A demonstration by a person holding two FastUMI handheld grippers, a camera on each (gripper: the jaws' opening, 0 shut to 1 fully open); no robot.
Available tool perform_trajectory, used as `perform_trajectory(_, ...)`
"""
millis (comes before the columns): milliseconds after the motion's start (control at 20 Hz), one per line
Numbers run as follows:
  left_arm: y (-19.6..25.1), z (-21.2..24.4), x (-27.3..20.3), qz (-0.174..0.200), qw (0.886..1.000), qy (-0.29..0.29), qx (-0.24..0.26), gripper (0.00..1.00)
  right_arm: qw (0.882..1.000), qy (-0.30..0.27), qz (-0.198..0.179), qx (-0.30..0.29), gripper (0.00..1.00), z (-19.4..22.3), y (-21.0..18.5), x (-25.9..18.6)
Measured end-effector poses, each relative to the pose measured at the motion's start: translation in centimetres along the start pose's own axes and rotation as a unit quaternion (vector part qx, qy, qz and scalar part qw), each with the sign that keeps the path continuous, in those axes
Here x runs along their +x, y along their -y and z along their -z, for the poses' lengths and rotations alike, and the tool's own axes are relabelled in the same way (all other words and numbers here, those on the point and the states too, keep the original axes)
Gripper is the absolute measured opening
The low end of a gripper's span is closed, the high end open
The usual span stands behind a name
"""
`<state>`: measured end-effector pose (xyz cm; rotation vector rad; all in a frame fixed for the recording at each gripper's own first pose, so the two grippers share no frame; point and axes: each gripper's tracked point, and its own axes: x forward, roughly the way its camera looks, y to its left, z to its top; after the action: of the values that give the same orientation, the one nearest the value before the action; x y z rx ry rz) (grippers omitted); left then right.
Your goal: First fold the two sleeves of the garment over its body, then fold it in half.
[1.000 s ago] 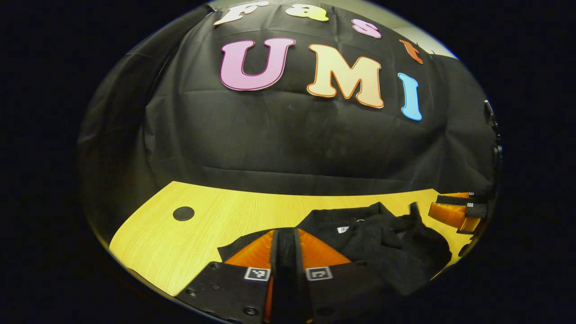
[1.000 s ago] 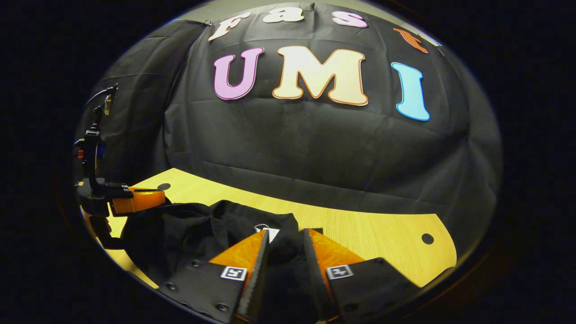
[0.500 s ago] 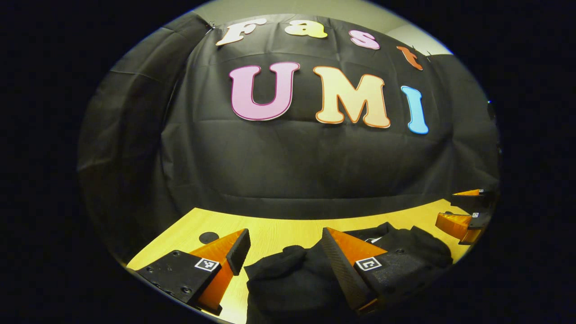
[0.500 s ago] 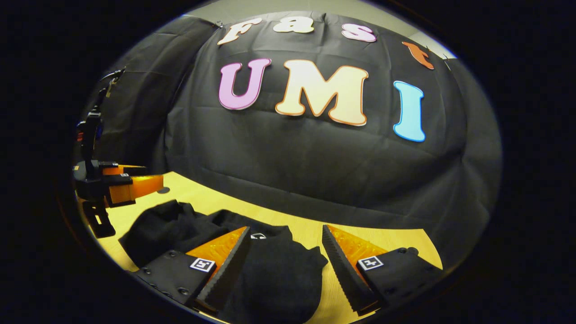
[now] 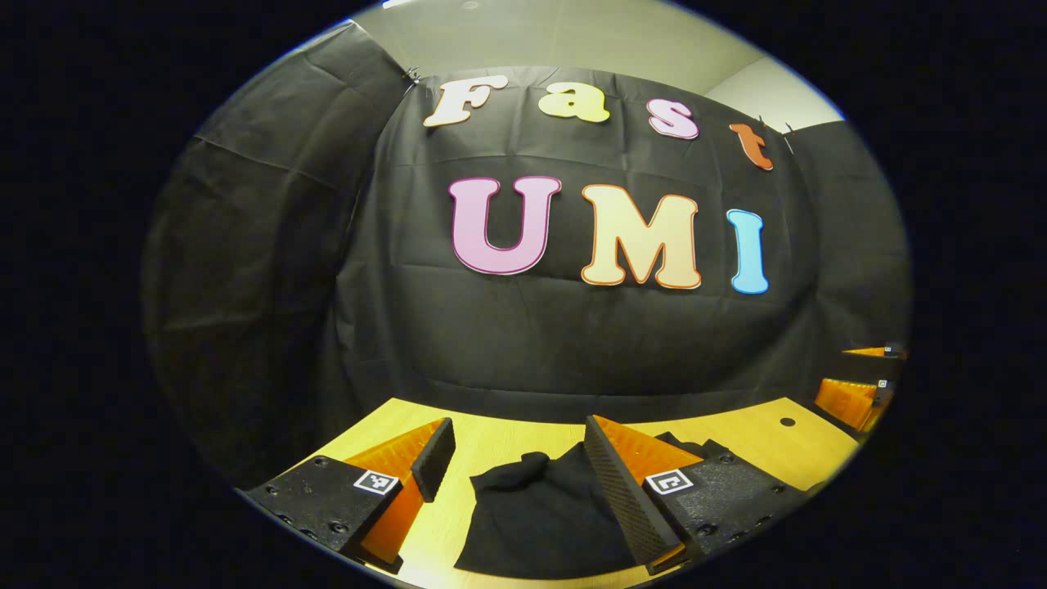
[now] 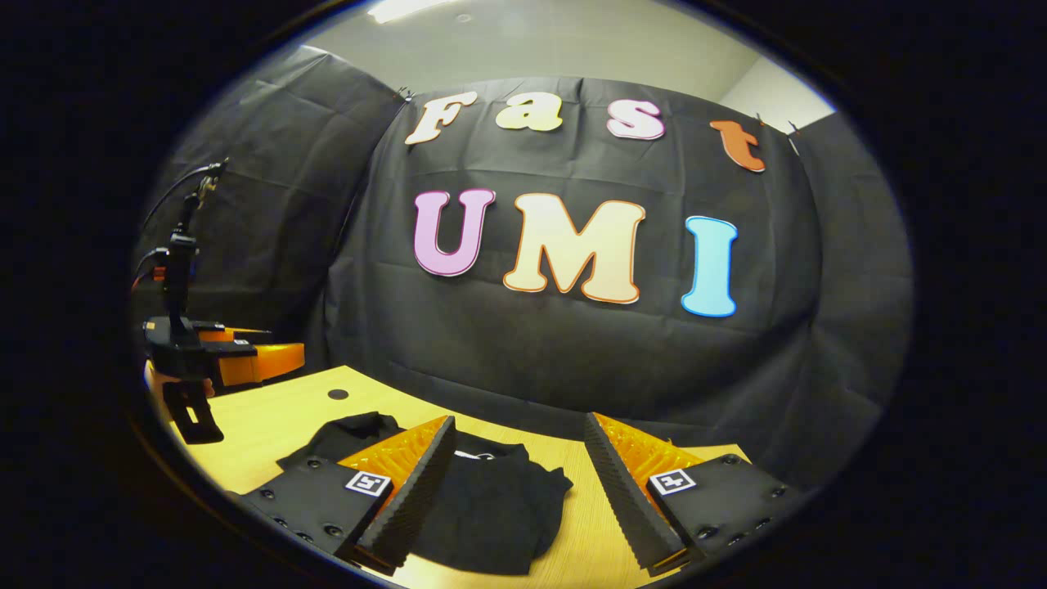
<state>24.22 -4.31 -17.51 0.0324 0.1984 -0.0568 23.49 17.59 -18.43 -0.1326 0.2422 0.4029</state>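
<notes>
A black garment (image 5: pixel 540 515) lies folded into a compact bundle on the yellow wooden table (image 5: pixel 483 429). In the left gripper view my left gripper (image 5: pixel 515 458) hangs open above the bundle's left part, touching nothing. In the right gripper view the same garment (image 6: pixel 491 507) lies below my right gripper (image 6: pixel 519 454), which is open and lifted off the cloth. A small white tag shows at the collar (image 6: pixel 466 454). The left gripper (image 6: pixel 245 360) also appears at the far left of the right gripper view, and the right gripper (image 5: pixel 855 393) at the right edge of the left gripper view.
The table has a round dark hole near each back corner (image 6: pixel 337 394) (image 5: pixel 787 422). Black cloth walls close the booth behind and at the sides. Bare wood lies around the bundle.
Both grippers went from shut on the cloth to open, releasing the garment, then rose and drew back. The garment now lies flatter on the table.
</notes>
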Motion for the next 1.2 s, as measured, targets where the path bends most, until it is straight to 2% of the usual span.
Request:
perform_trajectory(250,0.7,0.7,-7.6,-0.010,1.000,-0.021,0.005,0.92,0.999,-0.005,0.003,0.052,1.00,1.6,0.8,-7.0)
perform_trajectory(450,0.5,0.4,-13.1,-0.026,0.999,-0.019,0.019,0.92,0.995,-0.008,-0.006,0.104,0.98,2.7,1.2,-10.8)
perform_trajectory(600,1.1,0.7,-16.2,-0.021,0.999,-0.027,0.029,0.93,0.992,-0.007,-0.004,0.123,0.98,3.6,1.9,-12.9)
perform_trajectory(650,0.8,0.9,-16.9,-0.024,0.999,-0.031,0.033,0.92,0.991,-0.012,-0.013,0.130,0.95,4.2,1.5,-13.6)
perform_trajectory(800,0.4,1.4,-18.9,-0.037,0.998,-0.044,0.016,0.93,0.991,-0.022,-0.031,0.126,0.94,5.4,0.9,-15.3)
perform_trajectory(850,0.7,1.5,-19.7,-0.039,0.998,-0.049,0.003,0.94,0.992,-0.024,-0.041,0.121,1.00,5.7,0.4,-15.8)
perform_trajectory(950,0.7,1.7,-21.1,-0.048,0.997,-0.054,-0.013,0.93,0.992,-0.025,-0.055,0.109,0.97,6.2,-0.5,-17.0)
perform_trajectory(1200,-0.4,1.7,-22.5,-0.063,0.997,-0.055,-0.002,0.93,0.990,-0.028,-0.062,0.123,0.94,6.9,-2.4,-18.6)
